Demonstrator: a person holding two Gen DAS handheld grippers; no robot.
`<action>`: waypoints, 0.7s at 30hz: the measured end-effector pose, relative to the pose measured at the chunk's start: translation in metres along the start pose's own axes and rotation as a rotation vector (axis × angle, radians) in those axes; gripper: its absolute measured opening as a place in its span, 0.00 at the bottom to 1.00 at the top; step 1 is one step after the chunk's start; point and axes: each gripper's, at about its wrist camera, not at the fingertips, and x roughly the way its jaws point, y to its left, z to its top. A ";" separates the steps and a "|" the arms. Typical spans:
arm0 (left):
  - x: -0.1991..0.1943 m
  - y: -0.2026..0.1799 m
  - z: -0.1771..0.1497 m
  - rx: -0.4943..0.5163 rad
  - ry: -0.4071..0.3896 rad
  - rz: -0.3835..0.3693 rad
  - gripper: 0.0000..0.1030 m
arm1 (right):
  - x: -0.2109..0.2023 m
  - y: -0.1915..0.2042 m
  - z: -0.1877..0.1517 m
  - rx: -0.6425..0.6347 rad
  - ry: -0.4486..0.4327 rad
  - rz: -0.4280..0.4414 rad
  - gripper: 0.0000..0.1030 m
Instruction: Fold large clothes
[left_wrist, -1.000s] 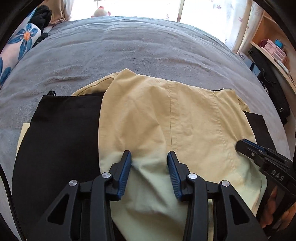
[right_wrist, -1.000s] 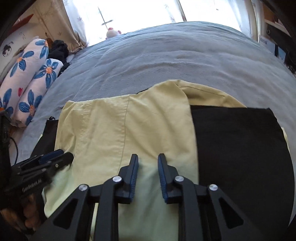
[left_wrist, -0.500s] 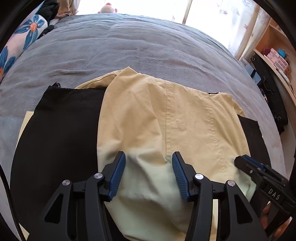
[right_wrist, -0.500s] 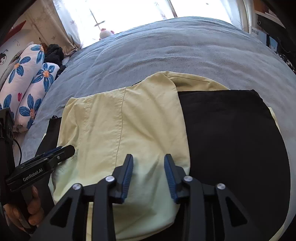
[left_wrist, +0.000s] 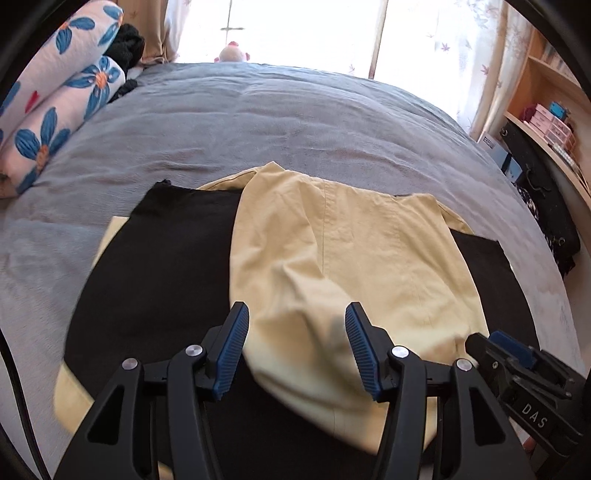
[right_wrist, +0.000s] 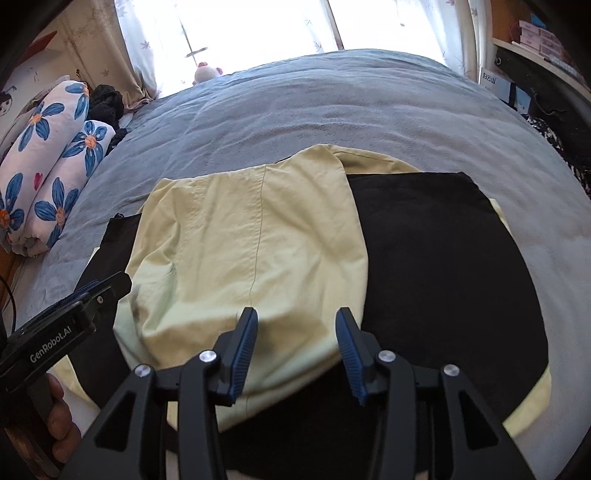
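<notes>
Both jaws have widened since a second ago; left gripper (left_wrist: 295, 347) and right gripper (right_wrist: 297, 343) now hover spread, holding nothing; yellow garment (left_wrist: 343, 258) lies released, folded across black cloth (left_wrist: 162, 266) on the bed (left_wrist: 258, 122); fold likely complete.

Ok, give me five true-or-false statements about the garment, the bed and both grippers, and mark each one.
1. The yellow garment lies on the grey bedspread. True.
2. The left gripper is clamped shut on the fabric. False: its fingers stand apart, nothing pinched between them.
3. The right gripper is open. True.
4. A yellow sleeve is folded over the black lining. True.
5. The floral pillows sit on top of the garment. False: they lie off at the bed's edge, clear of it.
</notes>
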 end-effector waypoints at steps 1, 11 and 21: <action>-0.005 0.000 -0.003 0.003 0.002 0.009 0.51 | -0.004 0.000 -0.003 0.002 -0.003 0.002 0.43; -0.063 0.016 -0.042 -0.017 0.016 0.040 0.51 | -0.052 0.013 -0.034 -0.004 -0.033 0.037 0.43; -0.111 0.038 -0.066 -0.068 0.014 -0.041 0.62 | -0.096 0.035 -0.052 -0.026 -0.113 0.040 0.43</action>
